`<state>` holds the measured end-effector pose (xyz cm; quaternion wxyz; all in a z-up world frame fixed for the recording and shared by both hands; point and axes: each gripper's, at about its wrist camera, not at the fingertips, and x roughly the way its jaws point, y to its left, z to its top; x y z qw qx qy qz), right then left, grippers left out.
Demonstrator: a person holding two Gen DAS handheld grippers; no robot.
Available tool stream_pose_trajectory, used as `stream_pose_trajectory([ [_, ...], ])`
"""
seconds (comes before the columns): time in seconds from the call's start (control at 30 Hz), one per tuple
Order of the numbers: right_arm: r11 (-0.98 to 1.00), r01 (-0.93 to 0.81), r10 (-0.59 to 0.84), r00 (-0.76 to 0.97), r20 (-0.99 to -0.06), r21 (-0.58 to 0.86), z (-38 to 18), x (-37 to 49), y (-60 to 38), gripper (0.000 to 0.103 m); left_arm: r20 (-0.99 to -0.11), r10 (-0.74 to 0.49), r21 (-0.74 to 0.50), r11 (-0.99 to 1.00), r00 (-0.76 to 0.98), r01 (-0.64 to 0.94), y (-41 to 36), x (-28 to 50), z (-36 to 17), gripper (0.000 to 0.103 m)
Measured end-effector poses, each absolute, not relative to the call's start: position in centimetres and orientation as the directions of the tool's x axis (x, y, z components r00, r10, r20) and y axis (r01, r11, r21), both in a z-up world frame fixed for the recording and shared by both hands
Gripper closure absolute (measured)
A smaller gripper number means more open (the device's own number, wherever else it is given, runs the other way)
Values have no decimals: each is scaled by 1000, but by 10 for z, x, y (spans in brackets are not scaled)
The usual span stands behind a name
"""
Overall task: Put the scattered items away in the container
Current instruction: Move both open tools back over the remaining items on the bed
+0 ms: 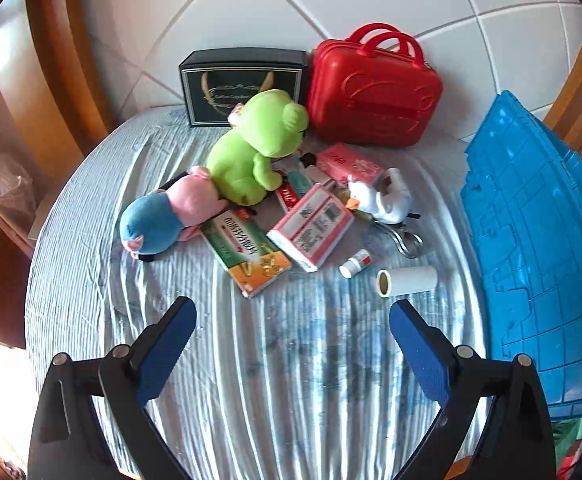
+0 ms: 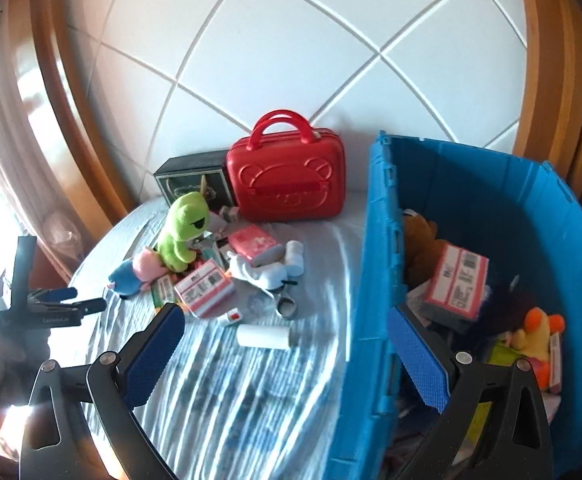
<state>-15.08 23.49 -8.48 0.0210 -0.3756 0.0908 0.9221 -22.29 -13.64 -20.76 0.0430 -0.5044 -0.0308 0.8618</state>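
Both grippers, left gripper point(image 1: 293, 312) and right gripper point(image 2: 285, 320), hang wide and empty between picks, so next likely means closing on the white roll point(image 1: 407, 282) nearest them, then carrying it rightward into the half-filled blue crate point(image 2: 375, 280).

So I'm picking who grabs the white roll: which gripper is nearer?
Left. The left gripper hovers open just short of the white roll; the right gripper straddles the blue bin wall, farther back.

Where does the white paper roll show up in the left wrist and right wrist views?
Left wrist: the white paper roll lies on the striped sheet, lower right of centre, just beyond the right fingertip.
Right wrist: the roll lies centre, left of the blue bin.
Shared landmark: the red case.
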Motion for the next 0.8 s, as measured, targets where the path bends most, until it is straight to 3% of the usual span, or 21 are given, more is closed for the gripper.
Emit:
stream_pose_trajectory([
  [0.43,-971,-195,-19,-515,-857,139,-228,-240,138,1,-877,4,13,-999,-480,-31,-275,-291,-294,4],
  [0.67,-960,-263,33,-438,-898,93,-272,-242,119,1,-882,-89,223,-944,-463,-244,-272,-365,-361,4],
  [0.8,-909,-393,27,-388,-921,138,-305,-251,134,1,-875,-164,341,-877,-457,-339,-265,-392,-396,6],
])
